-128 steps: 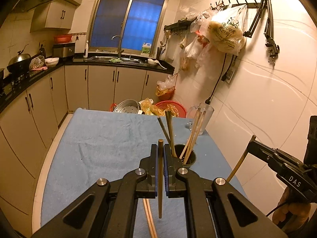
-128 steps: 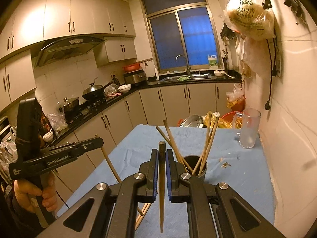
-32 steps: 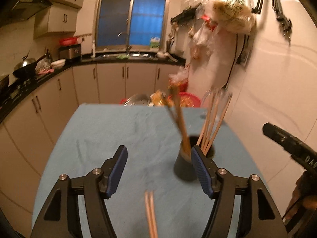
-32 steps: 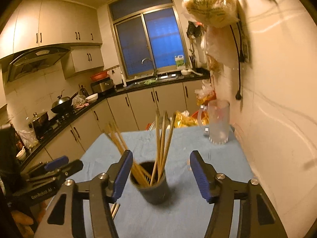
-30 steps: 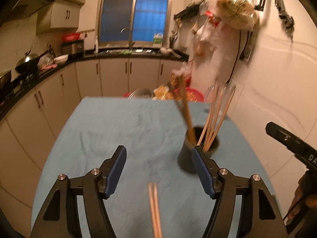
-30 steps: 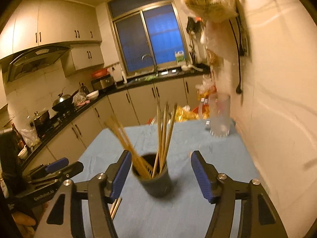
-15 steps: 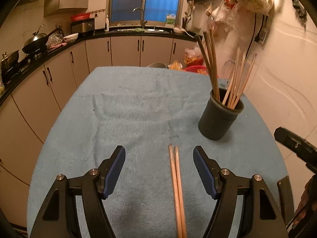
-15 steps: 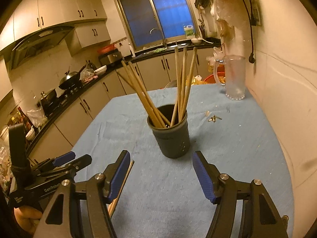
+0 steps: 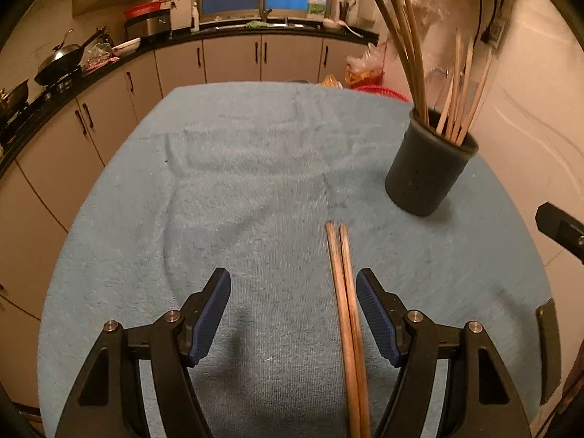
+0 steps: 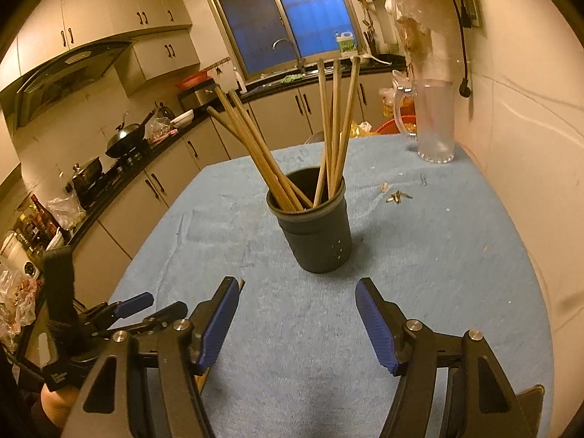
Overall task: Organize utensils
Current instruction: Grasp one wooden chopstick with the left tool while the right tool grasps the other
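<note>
Left hand-held gripper jaws apart over two loose chopsticks on blue-clothed desk, right hand-held gripper jaws apart and empty, dark chopstick holder at frame centre, glass pitcher upper right.

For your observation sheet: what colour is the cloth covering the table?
Light blue cloth, clearest in the left wrist view.

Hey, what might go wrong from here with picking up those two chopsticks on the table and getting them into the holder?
1. The two loose chopsticks lie touching near the left tool's right finger, so closing may grab both or push them aside.
2. The holder already has splayed chopsticks; a new one could catch on them or tip it.
</note>
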{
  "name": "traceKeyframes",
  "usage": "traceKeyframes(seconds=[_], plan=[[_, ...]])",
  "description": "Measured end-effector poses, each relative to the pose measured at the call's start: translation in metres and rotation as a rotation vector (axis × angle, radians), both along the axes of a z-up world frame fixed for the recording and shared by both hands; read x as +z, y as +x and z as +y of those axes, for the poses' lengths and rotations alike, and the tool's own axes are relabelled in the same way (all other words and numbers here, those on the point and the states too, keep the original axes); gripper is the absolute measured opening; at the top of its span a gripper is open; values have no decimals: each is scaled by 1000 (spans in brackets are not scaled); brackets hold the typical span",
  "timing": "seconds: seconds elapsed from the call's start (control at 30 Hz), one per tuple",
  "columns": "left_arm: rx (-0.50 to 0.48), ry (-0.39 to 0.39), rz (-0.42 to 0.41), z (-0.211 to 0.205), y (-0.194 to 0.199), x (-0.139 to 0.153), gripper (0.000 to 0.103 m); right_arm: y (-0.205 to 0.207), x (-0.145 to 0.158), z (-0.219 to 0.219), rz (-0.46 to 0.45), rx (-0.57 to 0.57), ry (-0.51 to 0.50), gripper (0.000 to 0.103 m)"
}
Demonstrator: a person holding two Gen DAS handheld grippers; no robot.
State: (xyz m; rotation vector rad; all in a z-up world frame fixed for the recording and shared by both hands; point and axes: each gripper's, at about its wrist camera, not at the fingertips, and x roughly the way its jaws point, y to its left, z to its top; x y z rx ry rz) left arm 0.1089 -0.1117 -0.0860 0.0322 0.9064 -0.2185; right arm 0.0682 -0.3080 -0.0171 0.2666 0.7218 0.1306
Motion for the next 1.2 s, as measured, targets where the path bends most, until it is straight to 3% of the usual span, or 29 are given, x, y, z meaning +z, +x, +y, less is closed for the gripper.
traceKeyframes(seconds=[0.47, 0.57, 0.63, 0.73, 0.8, 0.9, 0.93, 0.97, 1.2], plan=[[-32, 75, 65, -25, 52, -25, 70, 12, -13, 13, 36, 24, -13, 69], [-32, 54, 79, -23, 61, -32, 62, 16, -16, 15, 46, 23, -15, 69], [-29, 109, 72, -24, 65, -34, 50, 20, -18, 18, 54, 27, -19, 69], [-60, 116, 70, -22, 66, -33, 42, 29, -23, 25, 76, 38, -17, 69], [-68, 114, 74, -14, 65, -31, 16, 39, -29, 32, 95, 55, -9, 69], [-77, 51, 107, 12, 64, -28, 9, 55, -39, 47, 131, 78, -9, 68], [-77, 40, 114, 20, 62, -28, 8, 61, -44, 54, 149, 86, -10, 64], [-79, 30, 119, 27, 60, -27, 8, 67, -48, 60, 166, 95, -12, 52], [-75, -76, 145, 64, 49, -27, 7, 105, -74, 107, 243, 175, -41, 39]])
